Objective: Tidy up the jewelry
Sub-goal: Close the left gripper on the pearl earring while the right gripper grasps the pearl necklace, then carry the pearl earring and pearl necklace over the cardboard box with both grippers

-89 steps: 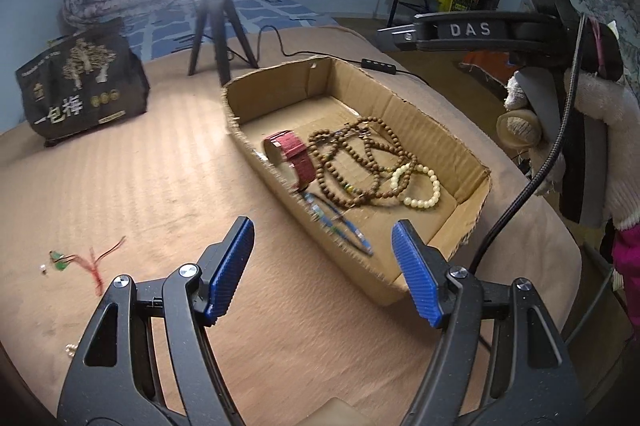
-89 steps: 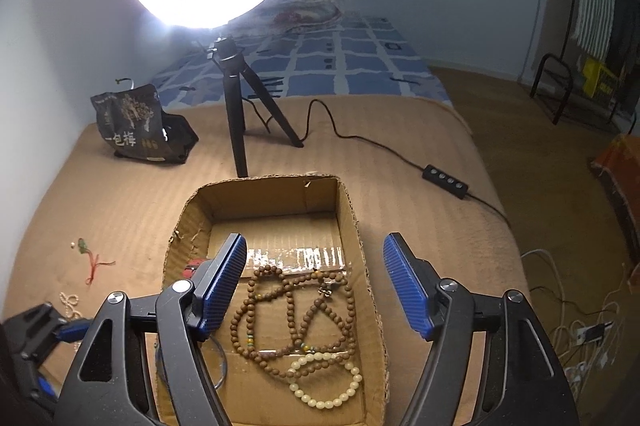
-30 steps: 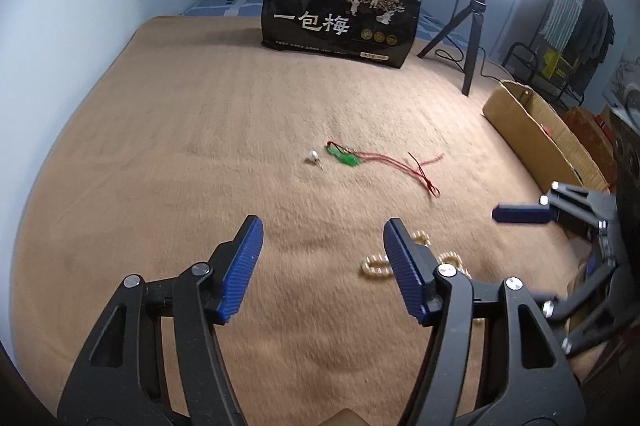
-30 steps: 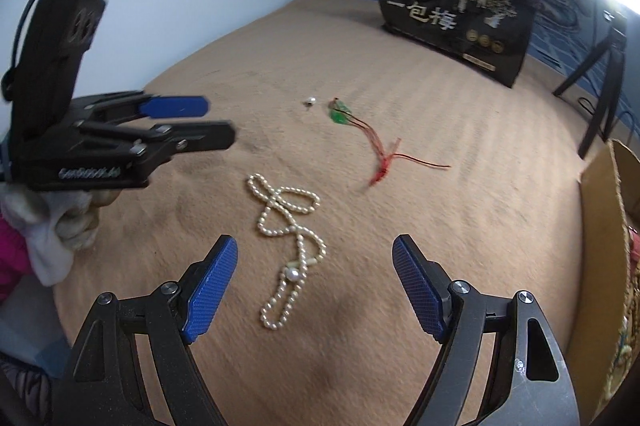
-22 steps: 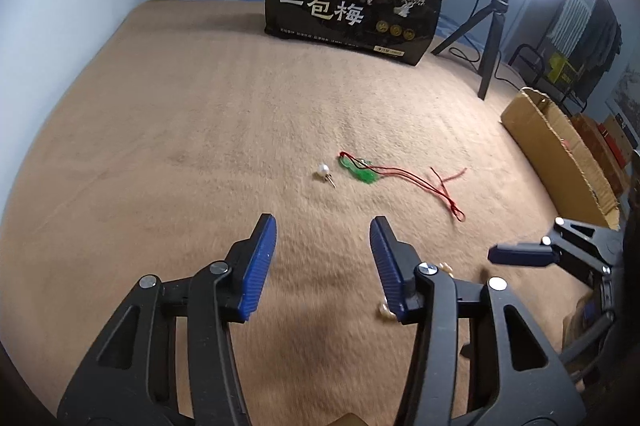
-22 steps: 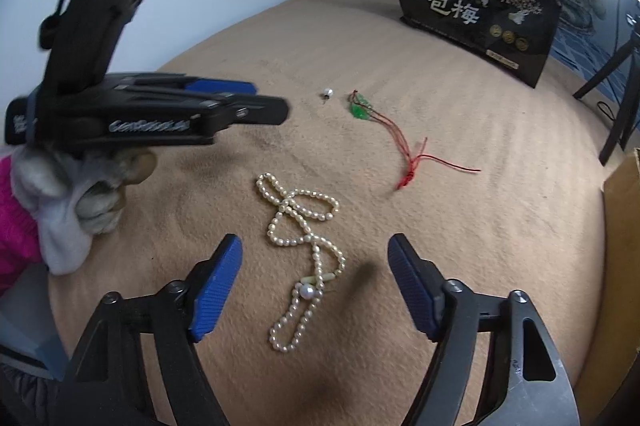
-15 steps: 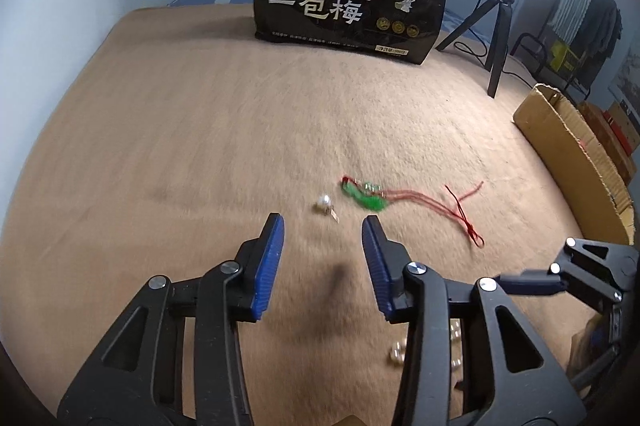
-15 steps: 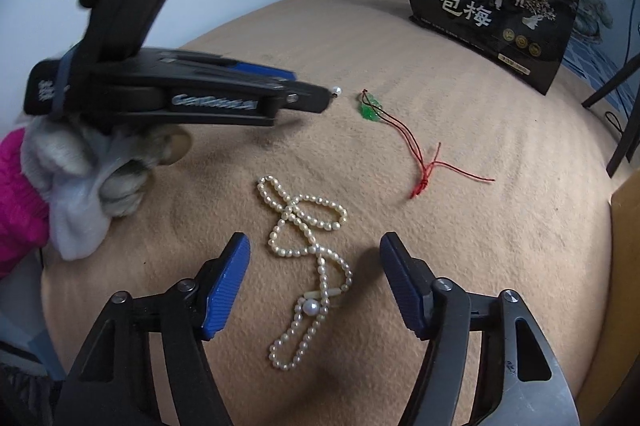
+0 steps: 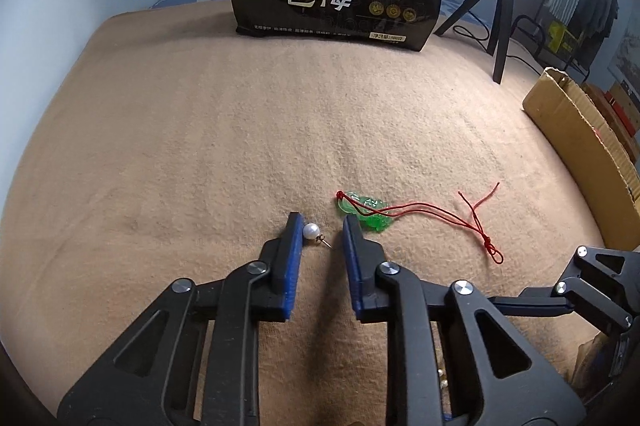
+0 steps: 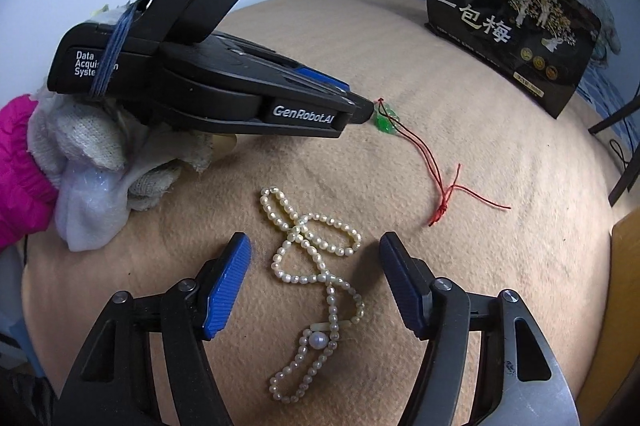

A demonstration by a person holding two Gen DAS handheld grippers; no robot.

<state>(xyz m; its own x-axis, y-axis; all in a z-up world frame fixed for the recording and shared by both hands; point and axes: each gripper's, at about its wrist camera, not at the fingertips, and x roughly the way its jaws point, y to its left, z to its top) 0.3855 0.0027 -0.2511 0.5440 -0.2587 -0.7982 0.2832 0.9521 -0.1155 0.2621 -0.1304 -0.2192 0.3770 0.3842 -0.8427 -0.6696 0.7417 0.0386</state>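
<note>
While left gripper [image 9: 319, 226] narrows around pearl earring [image 9: 312, 231] | right gripper [image 10: 314, 258] gapes over pearl necklace [image 10: 316, 266]

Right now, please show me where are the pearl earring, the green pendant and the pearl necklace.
pearl earring [image 9: 311, 229], left wrist view, on its round pearl.
green pendant [image 9: 370, 213], left wrist view, on its green body.
pearl necklace [image 10: 316, 268], right wrist view, on the crossing strands.

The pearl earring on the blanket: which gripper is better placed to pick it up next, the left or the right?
Left. The left gripper has just been closing and already has the pearl earring between its pads, near the left one. The right gripper stands open over the pearl necklace, apart from the earring.
</note>
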